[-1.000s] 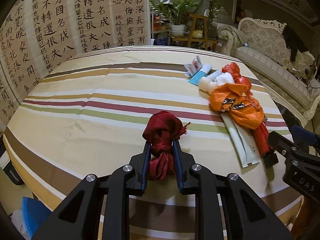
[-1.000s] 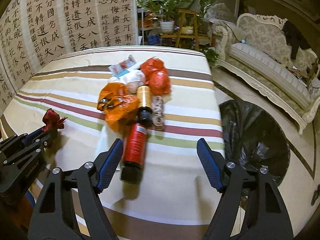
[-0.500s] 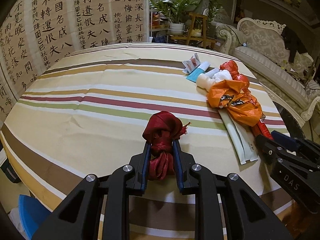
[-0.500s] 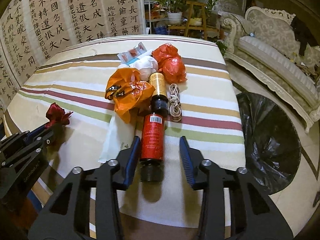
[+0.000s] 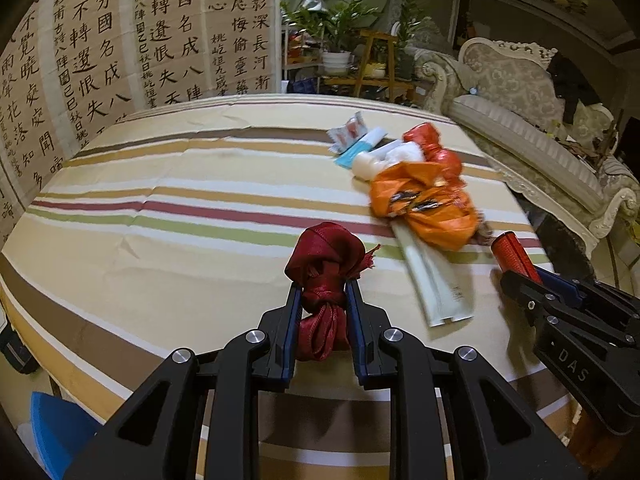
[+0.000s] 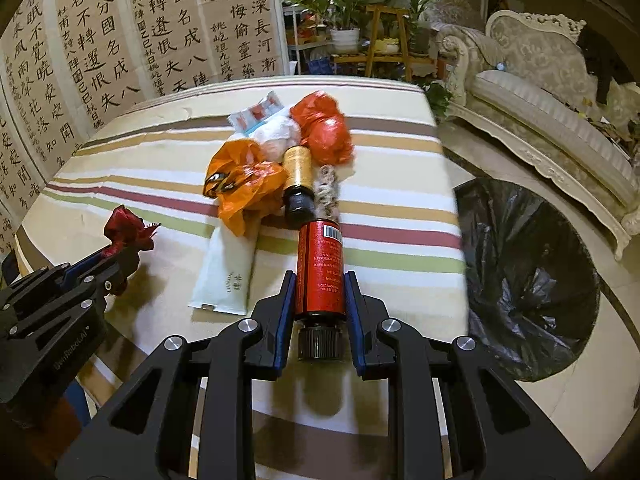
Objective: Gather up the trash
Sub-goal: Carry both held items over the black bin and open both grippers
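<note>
My left gripper (image 5: pixel 322 288) is shut on a knotted dark red cloth bundle (image 5: pixel 326 252) just above the striped table (image 5: pixel 180 240). In the right wrist view the bundle (image 6: pixel 126 228) and the left gripper (image 6: pixel 120 256) sit at the left. My right gripper (image 6: pixel 320 280) is closing on a red bottle (image 6: pixel 320 264) with a black cap that lies on the table. Its pads touch both sides of the bottle. In the left wrist view the right gripper (image 5: pixel 524 276) holds that bottle (image 5: pixel 510 250) at the right.
Beyond the bottle lies a pile: an orange bag (image 6: pixel 244 188), a red bag (image 6: pixel 326 128), a gold bottle (image 6: pixel 298 176), a pale tube (image 6: pixel 226 276), a coil of rope (image 6: pixel 328 192). An open black trash bag (image 6: pixel 524 280) stands on the floor, right of the table. A sofa (image 6: pixel 540 100) is behind.
The right gripper's jaws went from wide open around the red bottle to closed against its sides. The left gripper kept its hold on the red bundle and stayed put.
</note>
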### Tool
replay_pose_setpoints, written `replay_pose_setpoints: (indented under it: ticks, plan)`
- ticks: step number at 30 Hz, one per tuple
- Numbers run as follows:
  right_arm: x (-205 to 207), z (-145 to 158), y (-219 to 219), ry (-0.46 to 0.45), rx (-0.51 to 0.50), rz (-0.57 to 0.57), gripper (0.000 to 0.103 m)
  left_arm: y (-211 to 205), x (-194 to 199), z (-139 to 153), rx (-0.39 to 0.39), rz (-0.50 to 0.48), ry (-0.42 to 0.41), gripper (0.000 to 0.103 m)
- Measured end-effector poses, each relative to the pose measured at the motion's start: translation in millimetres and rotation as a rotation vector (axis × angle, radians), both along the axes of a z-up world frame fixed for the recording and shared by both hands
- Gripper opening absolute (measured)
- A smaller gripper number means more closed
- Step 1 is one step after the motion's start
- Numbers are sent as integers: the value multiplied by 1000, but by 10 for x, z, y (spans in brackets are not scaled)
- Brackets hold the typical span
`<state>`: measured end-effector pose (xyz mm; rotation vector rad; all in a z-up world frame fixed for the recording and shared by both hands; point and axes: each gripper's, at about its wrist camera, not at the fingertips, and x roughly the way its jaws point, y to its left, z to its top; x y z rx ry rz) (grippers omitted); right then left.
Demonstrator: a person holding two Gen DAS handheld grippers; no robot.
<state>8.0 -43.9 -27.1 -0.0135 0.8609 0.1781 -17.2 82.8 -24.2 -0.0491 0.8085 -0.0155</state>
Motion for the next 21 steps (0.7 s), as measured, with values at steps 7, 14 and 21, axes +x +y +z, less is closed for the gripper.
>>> replay_pose_setpoints:
  ticks: [7, 14, 21]
  plan:
    - [-75, 95, -351, -43, -11, -78, 23, -319, 30, 93, -4, -67, -30, 23]
    - [-91, 138, -872, -74, -28, -202, 23, -777, 127, 142, -12, -153, -45, 23]
    - [-55, 93, -1301, -86, -38, -291, 23, -1236, 243, 177, -3, -231, -58, 23]
